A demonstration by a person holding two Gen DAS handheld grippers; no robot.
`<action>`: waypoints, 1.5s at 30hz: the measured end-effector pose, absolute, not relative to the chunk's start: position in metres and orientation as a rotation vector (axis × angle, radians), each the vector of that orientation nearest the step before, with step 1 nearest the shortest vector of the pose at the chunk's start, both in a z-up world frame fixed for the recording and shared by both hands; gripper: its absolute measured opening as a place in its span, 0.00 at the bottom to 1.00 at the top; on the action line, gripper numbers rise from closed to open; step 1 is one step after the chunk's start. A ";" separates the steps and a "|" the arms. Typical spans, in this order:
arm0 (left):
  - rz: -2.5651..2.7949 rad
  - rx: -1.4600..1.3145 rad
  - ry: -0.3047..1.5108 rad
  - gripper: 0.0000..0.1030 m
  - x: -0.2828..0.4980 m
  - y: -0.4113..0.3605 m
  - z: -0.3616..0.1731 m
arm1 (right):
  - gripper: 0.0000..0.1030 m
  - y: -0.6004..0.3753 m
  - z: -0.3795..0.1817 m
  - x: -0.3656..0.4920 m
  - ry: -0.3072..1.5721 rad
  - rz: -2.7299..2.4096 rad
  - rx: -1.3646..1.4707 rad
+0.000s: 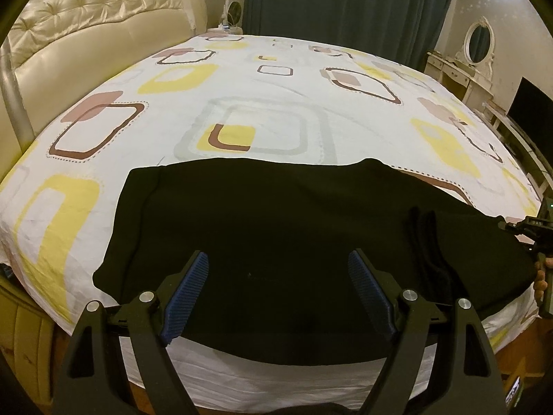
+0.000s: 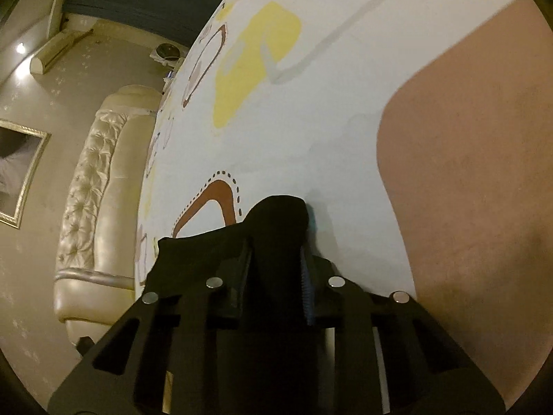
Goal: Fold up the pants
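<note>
Black pants (image 1: 293, 228) lie flat across the near edge of the patterned bedsheet (image 1: 242, 79), filling the 6 o'clock region of the left wrist view. Left gripper (image 1: 278, 294): jaws wide apart above the fabric, gripping nothing. Right gripper (image 2: 274, 263): jaws clamped on a bunched fold of the pants at the 3 o'clock end. Headboard (image 1: 86, 34) at 10 o'clock.

No text reads clearly; only faint pale marks, unreadable, on the right gripper (image 1: 539, 223) at three o'clock.
</note>
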State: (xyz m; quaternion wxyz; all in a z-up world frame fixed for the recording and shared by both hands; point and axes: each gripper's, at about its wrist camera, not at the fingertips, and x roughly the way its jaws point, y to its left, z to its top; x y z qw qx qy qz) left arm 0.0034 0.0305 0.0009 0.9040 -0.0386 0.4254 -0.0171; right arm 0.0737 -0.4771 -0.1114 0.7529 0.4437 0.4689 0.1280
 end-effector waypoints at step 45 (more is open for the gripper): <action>-0.044 -0.072 0.880 0.80 0.002 0.030 -0.001 | 0.49 -0.445 -0.026 -0.029 0.934 0.369 0.865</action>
